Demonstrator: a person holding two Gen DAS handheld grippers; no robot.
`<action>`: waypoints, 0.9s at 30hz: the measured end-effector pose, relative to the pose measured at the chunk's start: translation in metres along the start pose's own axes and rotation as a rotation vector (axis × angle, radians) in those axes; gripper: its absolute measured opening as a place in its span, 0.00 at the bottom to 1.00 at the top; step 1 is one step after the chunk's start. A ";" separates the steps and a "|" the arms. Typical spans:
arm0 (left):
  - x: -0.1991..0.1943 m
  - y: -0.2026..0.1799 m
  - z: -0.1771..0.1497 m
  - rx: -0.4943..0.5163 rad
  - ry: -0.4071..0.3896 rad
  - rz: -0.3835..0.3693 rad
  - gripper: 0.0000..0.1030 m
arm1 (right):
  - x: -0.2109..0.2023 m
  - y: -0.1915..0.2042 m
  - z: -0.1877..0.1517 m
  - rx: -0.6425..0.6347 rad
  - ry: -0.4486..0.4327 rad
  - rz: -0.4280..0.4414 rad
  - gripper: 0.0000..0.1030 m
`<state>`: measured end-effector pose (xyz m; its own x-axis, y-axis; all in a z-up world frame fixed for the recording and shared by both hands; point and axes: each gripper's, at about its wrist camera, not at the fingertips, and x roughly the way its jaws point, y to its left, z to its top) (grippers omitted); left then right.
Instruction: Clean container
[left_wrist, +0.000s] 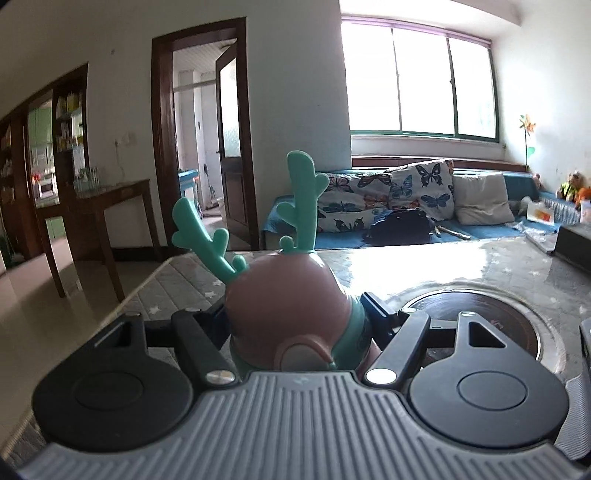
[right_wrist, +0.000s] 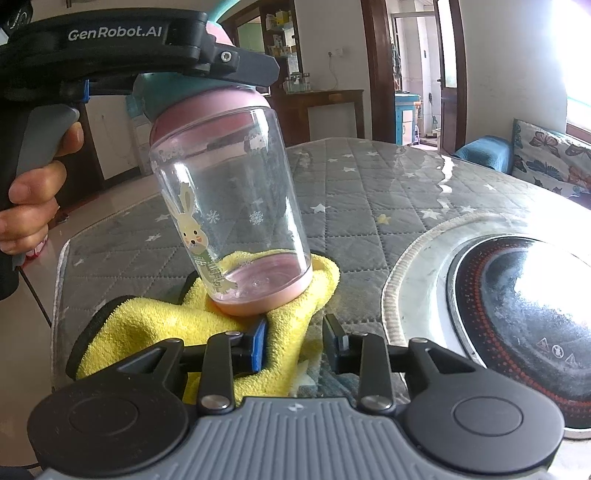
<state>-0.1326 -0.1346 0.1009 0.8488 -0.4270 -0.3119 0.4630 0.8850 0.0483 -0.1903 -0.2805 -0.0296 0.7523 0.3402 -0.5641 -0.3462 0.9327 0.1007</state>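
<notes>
One clear bottle (right_wrist: 229, 206), tilted, base resting on yellow cloth (right_wrist: 147, 328) atop quilted desk (right_wrist: 369, 192). Left tongs (left_wrist: 293, 325) clenched on pink antlered lid (left_wrist: 288, 295). Right tongs (right_wrist: 295, 341) parted, cloth between fingers, grip undetermined. Round cooktop (right_wrist: 517, 314) nearby.

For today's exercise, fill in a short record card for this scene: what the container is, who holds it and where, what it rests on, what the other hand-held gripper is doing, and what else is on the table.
container: clear bottle with rabbit print, pink lid with green antlers
held by: left hand-held gripper, shut on the lid
tilt: leaning, base down
rests on: yellow cloth
right hand-held gripper: a fold of the cloth lies between its fingers; grip unclear
surface: grey quilted star table cover
also there: round cooktop set into the table
</notes>
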 end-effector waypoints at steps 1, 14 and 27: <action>0.001 0.003 0.000 -0.016 0.005 -0.006 0.69 | -0.001 0.000 0.000 0.001 0.001 -0.001 0.30; 0.005 0.021 -0.002 -0.145 -0.010 -0.003 0.70 | -0.001 0.000 0.001 -0.010 0.005 -0.001 0.32; 0.010 0.014 0.004 -0.073 -0.056 0.057 0.68 | -0.003 0.010 0.002 -0.096 -0.001 -0.033 0.21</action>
<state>-0.1168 -0.1272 0.1021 0.8872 -0.3832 -0.2569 0.3952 0.9186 -0.0052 -0.1950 -0.2723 -0.0248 0.7651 0.3094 -0.5647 -0.3730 0.9278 0.0031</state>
